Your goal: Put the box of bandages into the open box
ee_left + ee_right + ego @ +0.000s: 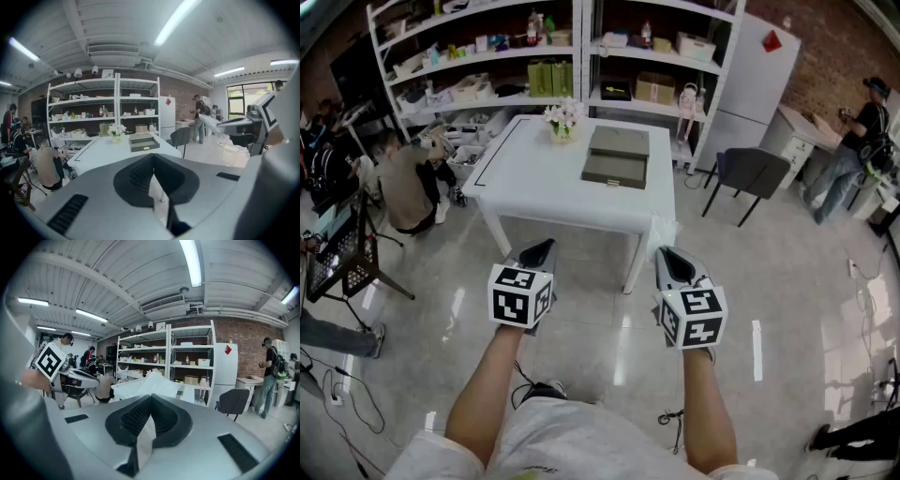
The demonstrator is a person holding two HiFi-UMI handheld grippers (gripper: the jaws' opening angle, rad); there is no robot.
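An open olive-grey box (pixel 616 157) lies on the white table (pixel 534 183), its lid laid back toward the shelves; the left gripper view has it too, as the open box (pixel 143 142). I cannot make out a box of bandages in any view. Both grippers hang over the floor in front of the table, short of its near edge. My left gripper (pixel 546 246) has its jaws closed together with nothing between them, as the left gripper view (pixel 152 159) confirms. My right gripper (pixel 666 253) is likewise shut and empty (pixel 150 399).
A small pot of flowers (pixel 563 120) stands behind the box. A crumpled clear plastic sheet (pixel 663 231) hangs at the table's near right corner. A dark chair (pixel 752 173) is at the right, shelving (pixel 581 66) behind, a crouching person (pixel 405 183) at the left.
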